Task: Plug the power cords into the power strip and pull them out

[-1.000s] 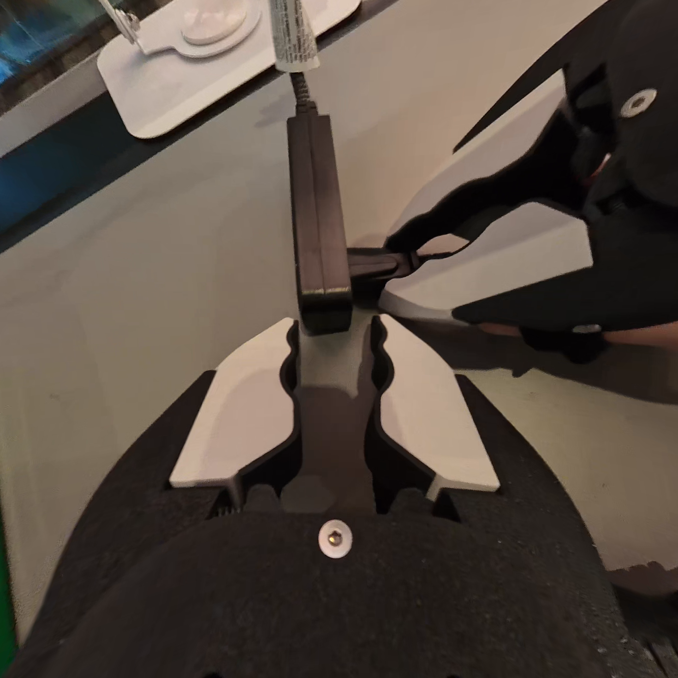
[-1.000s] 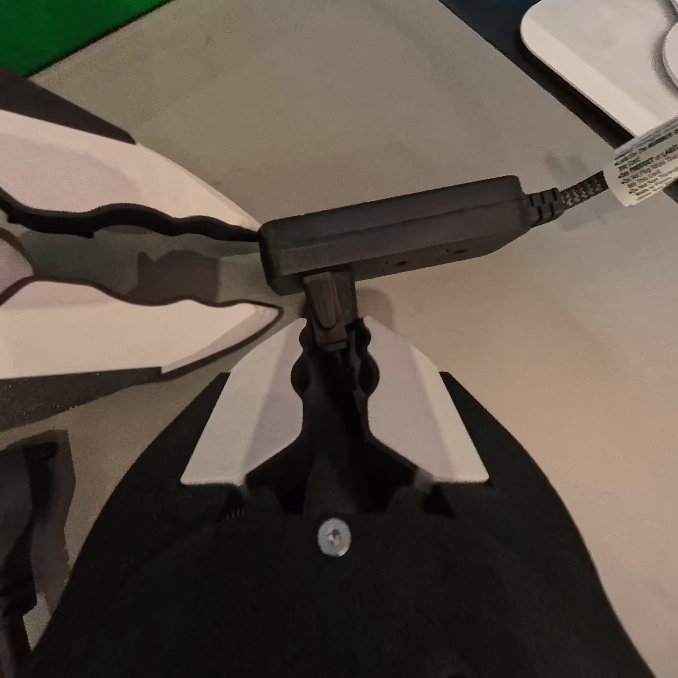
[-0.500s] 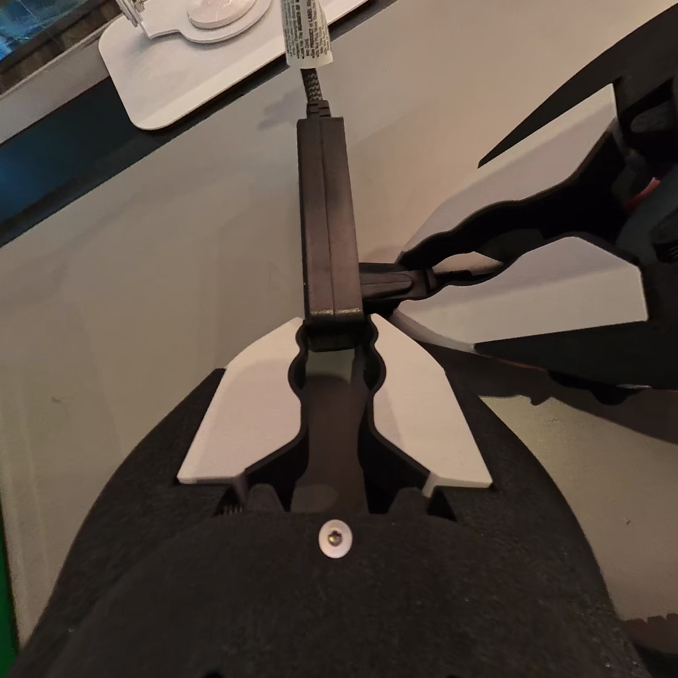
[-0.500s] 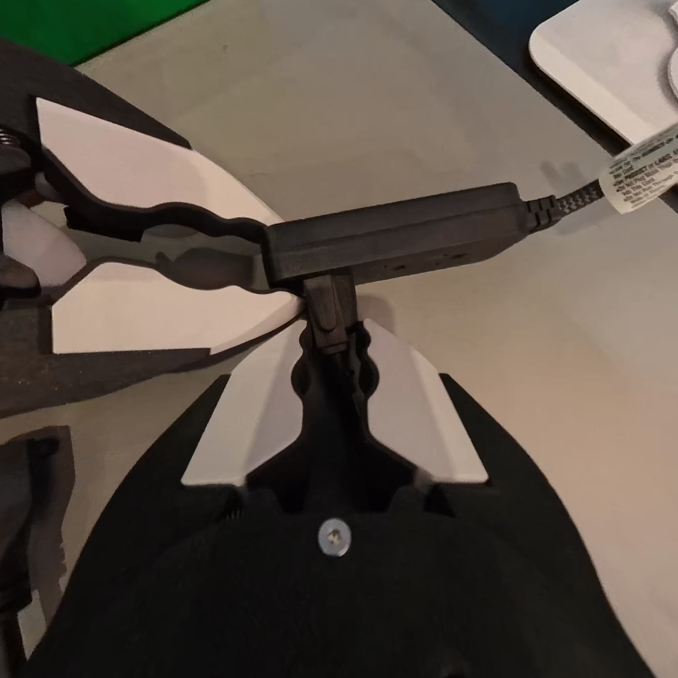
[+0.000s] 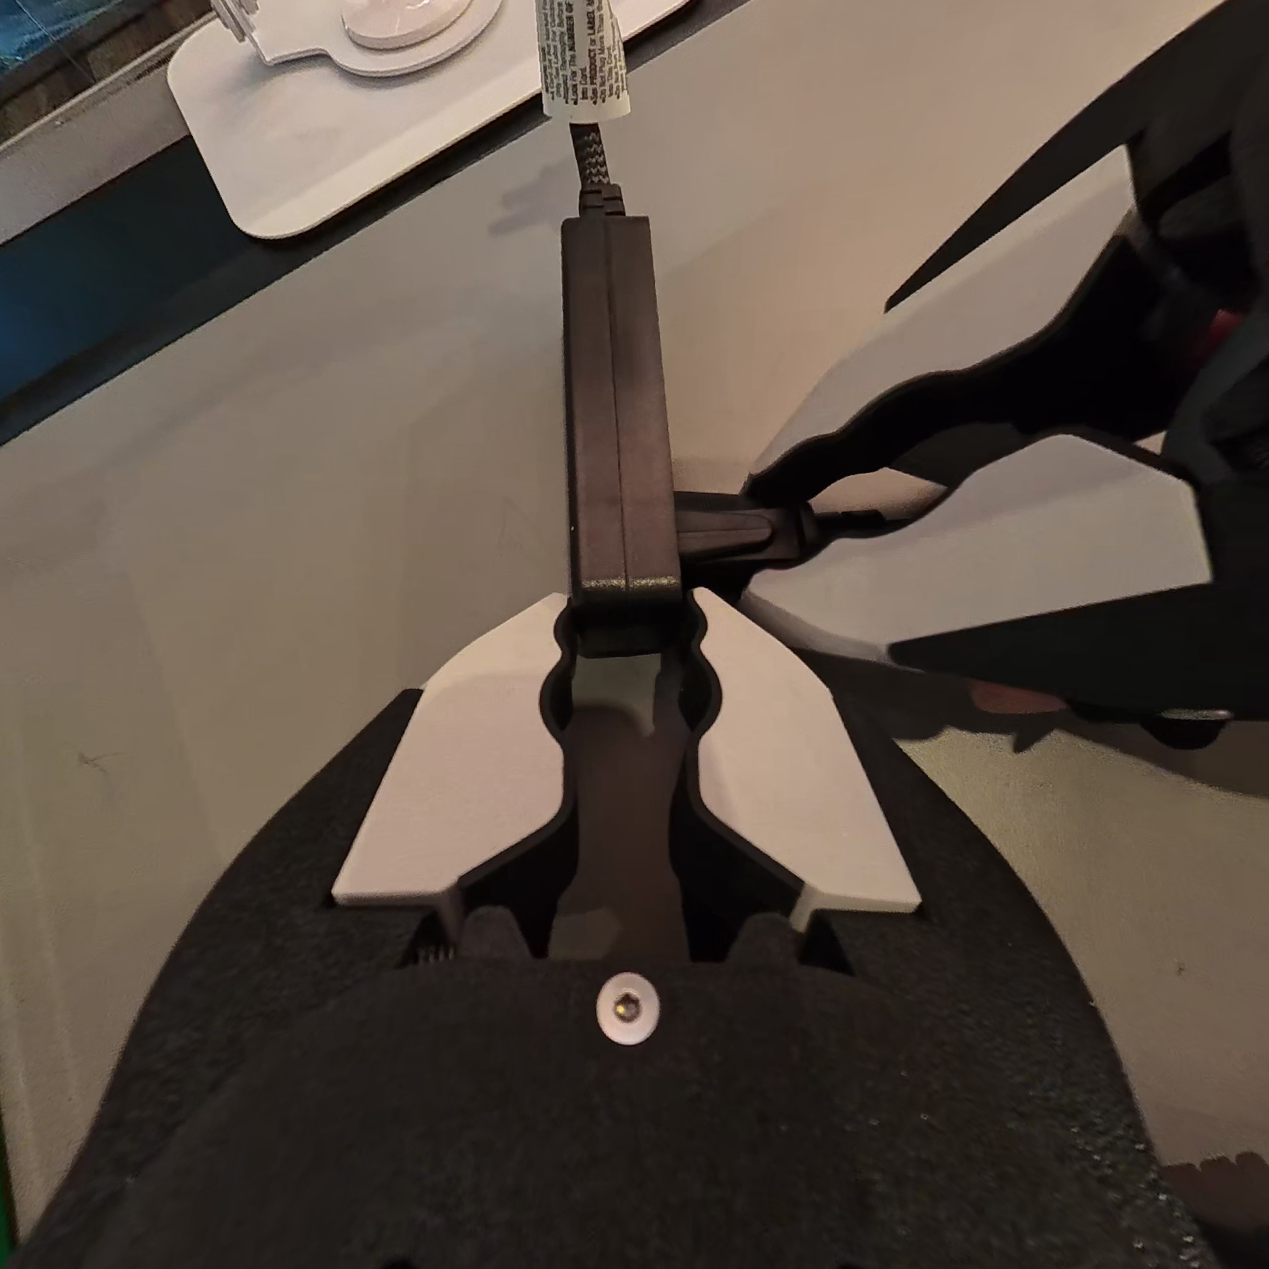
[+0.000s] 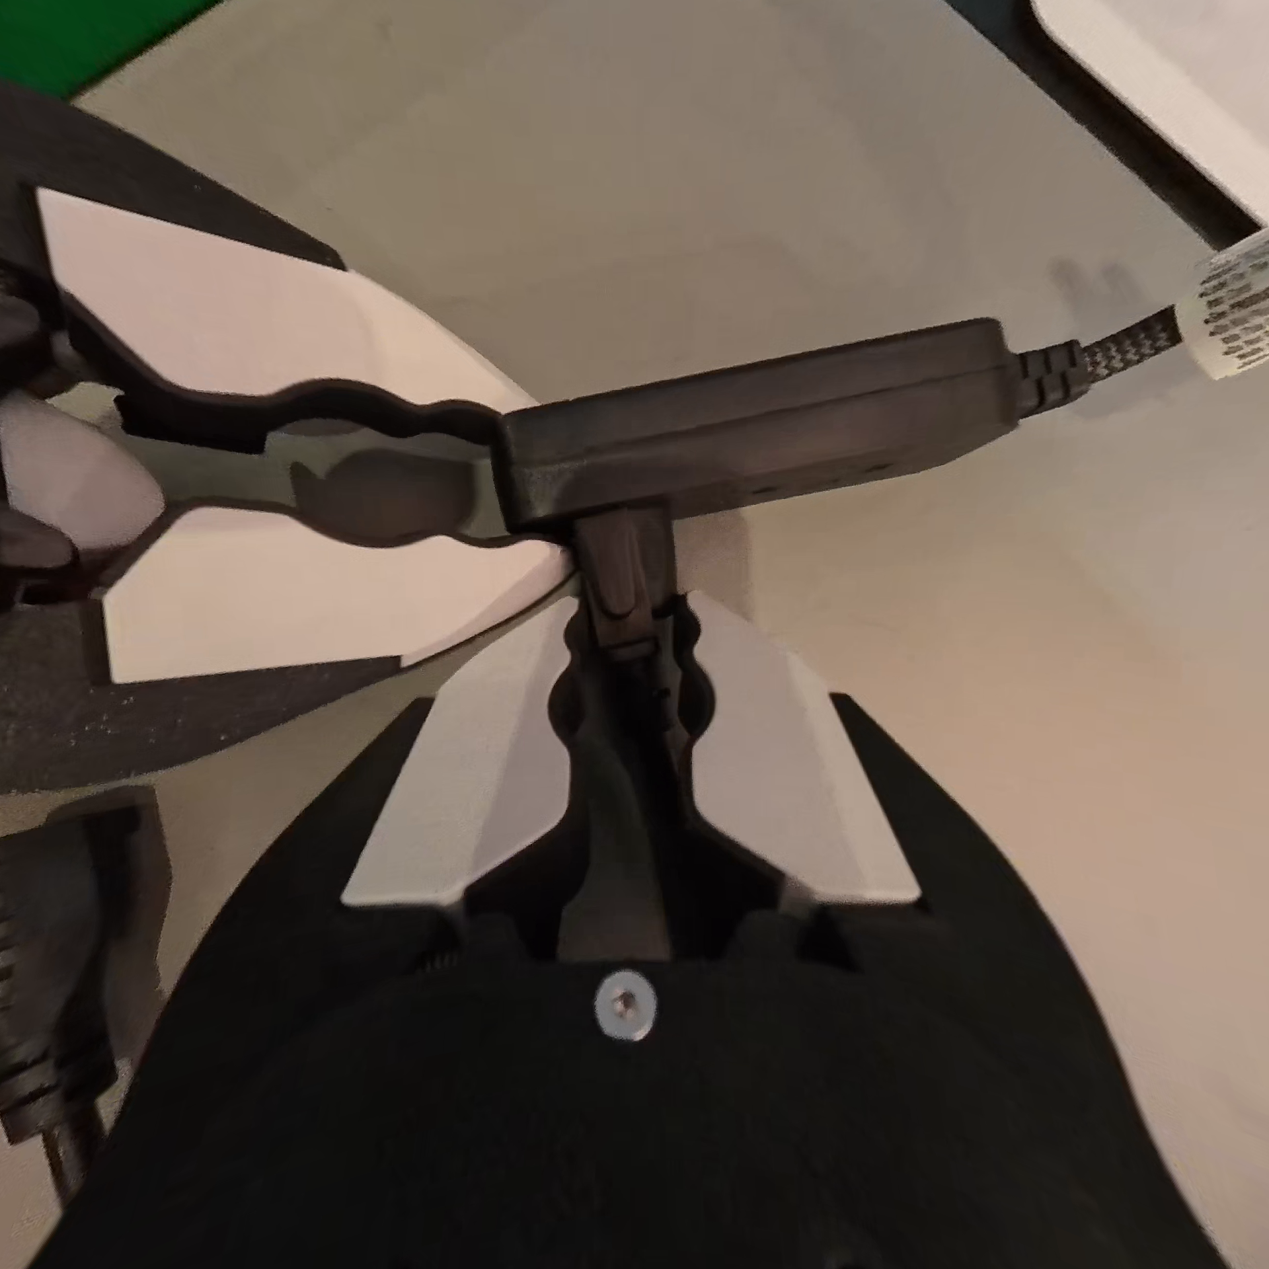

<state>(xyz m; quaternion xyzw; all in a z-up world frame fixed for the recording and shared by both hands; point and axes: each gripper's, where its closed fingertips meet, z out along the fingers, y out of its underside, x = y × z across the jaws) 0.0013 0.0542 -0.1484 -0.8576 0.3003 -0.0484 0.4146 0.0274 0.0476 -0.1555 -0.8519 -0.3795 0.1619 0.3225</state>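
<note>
Closing in since a second ago, left tongs [image 5: 626, 611] now pinch the stiff power strip [image 5: 618, 412] end, right tongs [image 6: 628, 618] clamping the rigid plug [image 6: 621, 570] body near the desk [image 5: 275, 481] edge.

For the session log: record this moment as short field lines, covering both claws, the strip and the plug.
surface: grey table
power strip: black bar lying on the table, braided cord with a white tag at its far end
plug: black plug seated in the strip's side
left claw: closed on the strip's near end
right claw: closed on the plug
background: white flat base beyond the table edge
</note>
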